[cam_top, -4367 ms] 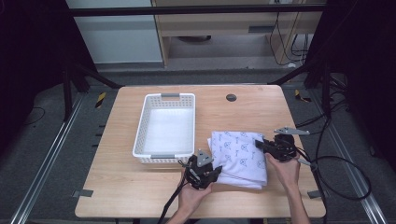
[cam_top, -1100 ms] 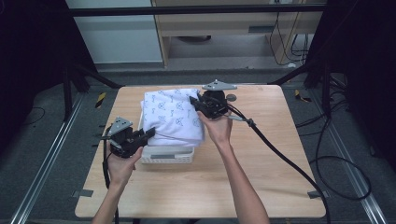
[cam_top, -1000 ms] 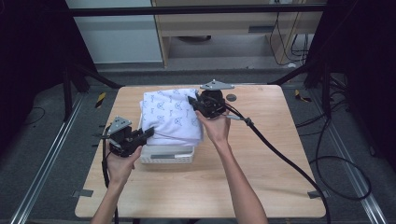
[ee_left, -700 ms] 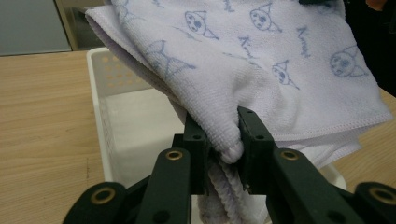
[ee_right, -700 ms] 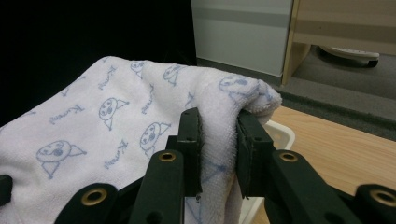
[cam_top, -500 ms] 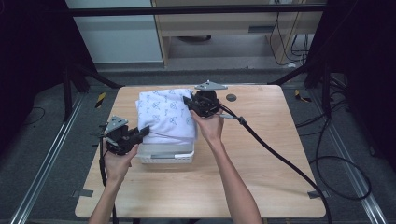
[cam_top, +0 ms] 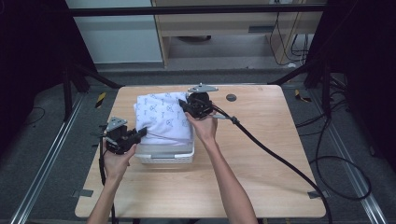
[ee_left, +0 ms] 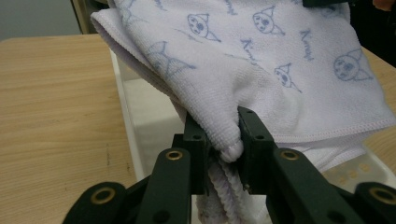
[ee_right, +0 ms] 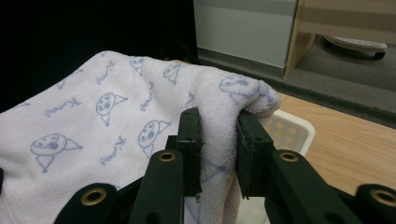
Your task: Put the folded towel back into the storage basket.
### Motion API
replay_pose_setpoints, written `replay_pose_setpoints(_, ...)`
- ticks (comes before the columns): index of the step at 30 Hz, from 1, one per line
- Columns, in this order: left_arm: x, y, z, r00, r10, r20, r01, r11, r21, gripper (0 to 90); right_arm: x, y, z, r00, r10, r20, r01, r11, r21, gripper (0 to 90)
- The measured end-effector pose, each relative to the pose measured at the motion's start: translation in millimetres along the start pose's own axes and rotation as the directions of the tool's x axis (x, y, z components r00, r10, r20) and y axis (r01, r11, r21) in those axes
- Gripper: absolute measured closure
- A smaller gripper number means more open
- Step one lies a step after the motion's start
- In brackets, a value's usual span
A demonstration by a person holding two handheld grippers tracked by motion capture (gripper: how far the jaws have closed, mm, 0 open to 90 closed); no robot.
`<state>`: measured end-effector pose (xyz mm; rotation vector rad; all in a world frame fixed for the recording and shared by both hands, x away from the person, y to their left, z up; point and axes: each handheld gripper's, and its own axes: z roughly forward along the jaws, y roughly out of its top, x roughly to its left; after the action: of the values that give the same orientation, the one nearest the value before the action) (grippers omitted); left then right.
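- High view: a wooden worktop (cam_top: 261, 177) carries a white basket (cam_top: 164, 155) near its left edge, closer to the far side than the near side.
- A folded white towel (cam_top: 163, 116) with little blue drawings is spread over the basket. Its long side runs from the far edge of the worktop toward the near edge.
- The left tool (cam_top: 133, 136) sits at the towel's near left corner, by the left edge of the worktop. The right tool (cam_top: 187, 105) sits at the towel's far right corner.
- A thick black cable (cam_top: 280, 161) trails from the right tool toward the near right corner of the worktop.
- Left gripper view: the left tool (ee_left: 219, 140) is closed on a bunched bit of the towel (ee_left: 261, 60). This view shows the pinch up close, and the blue cat faces and letters too. The basket's white wall (ee_left: 128, 135) lies under the towel.
- Right gripper view: the right tool (ee_right: 218, 135) is closed on a thick fold of the towel (ee_right: 93, 121). The basket's rim with small holes (ee_right: 292, 128) peeks out beside it, with bare worktop (ee_right: 350, 144) past that.
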<state>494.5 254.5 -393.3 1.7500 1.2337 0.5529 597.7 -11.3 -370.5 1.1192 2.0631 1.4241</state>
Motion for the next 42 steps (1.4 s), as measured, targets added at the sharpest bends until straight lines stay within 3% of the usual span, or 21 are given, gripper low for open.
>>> replay_pose_setpoints(7, 4.5, -3.9, 4.0, 0.9999, 0.001, -0.013, -0.001, 0.9997, 0.024, 74.9, -0.1, -6.6, 9.6, 1.0000, 0.004, -0.002, -0.004, 1.000, 0.024, 73.7)
replay_pose_setpoints(20, 5.5, -16.2, 19.0, 0.9992, 0.026, -0.030, -0.023, 0.9961, 0.085, 74.8, 4.1, -22.1, 22.0, 0.9990, -0.034, 0.030, 0.031, 0.996, 0.079, 72.9)
replay_pose_setpoints(31, 3.6, -22.9, 30.4, 0.9985, 0.047, -0.026, -0.043, 0.9911, 0.126, 74.7, -0.2, -35.3, 24.5, 0.9985, -0.026, 0.048, 0.020, 0.994, 0.112, 72.7)
replay_pose_setpoints(42, 2.7, -27.8, 38.2, 0.9978, 0.056, -0.036, -0.049, 0.9858, 0.161, 74.3, 0.6, -43.7, 28.7, 0.9960, -0.051, 0.073, 0.040, 0.989, 0.144, 72.0)
